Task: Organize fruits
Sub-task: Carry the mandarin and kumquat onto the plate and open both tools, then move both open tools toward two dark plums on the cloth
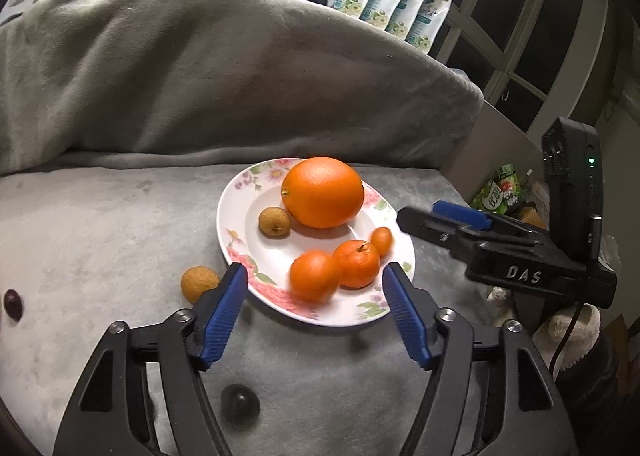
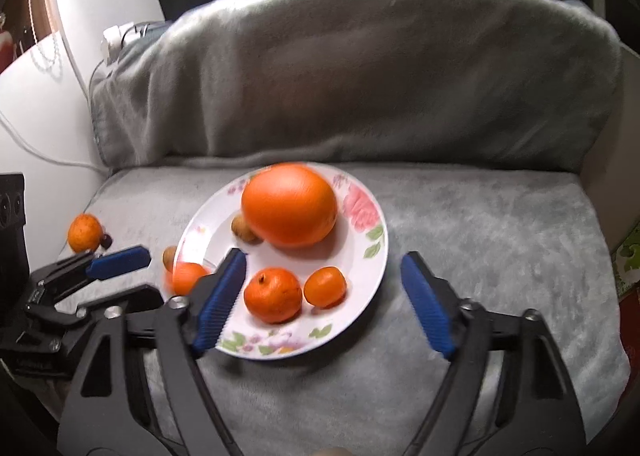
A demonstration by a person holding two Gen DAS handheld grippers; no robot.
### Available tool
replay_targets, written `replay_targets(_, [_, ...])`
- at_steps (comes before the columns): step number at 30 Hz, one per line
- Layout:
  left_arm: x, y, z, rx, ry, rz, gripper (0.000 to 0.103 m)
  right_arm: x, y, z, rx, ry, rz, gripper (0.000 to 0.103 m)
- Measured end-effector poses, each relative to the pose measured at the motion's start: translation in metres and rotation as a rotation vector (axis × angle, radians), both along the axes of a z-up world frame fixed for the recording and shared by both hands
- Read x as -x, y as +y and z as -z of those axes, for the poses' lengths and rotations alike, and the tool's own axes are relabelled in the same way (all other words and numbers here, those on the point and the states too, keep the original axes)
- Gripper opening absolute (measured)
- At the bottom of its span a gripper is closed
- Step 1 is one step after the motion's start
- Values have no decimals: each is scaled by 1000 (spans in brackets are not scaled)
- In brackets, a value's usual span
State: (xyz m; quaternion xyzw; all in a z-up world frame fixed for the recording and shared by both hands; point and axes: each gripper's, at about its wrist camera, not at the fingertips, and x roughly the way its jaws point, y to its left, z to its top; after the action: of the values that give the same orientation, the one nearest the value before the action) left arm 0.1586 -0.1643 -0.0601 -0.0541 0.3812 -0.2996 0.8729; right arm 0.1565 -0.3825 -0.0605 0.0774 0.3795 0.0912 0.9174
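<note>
Jaws of left gripper (image 1: 316, 288) spread wide, nothing pinched; right gripper (image 2: 324, 288) likewise gaping over plate (image 2: 360, 276). Big orange (image 2: 289, 204), three small oranges and one longan (image 1: 274, 221) lie on plate. Blurred small orange (image 1: 313, 276) looks in motion near rim: may roll off. Loose longan (image 1: 199, 283) and dark fruit (image 1: 240, 403) lie on soft grey cushion (image 1: 100, 236); a nudge could send them rolling.
</note>
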Motion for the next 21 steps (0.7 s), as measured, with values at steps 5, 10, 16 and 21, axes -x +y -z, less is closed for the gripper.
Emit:
replay_targets(5, [3, -1, -1, -25, -15, 10, 79, 0, -7, -7, -39, -9, 26, 85])
replay_targets(10, [7, -4, -3, -46, -31, 10, 80, 2, -4, -10, -29, -15, 22, 86])
replay_targets(16, [8, -3, -6, -45, -35, 7, 80, 9, -2, -17, -33, -31, 20, 86])
replay_targets(21, [11, 3, -10, -38, -40, -4, 80, 15, -2, -22, -53, -41, 23, 86])
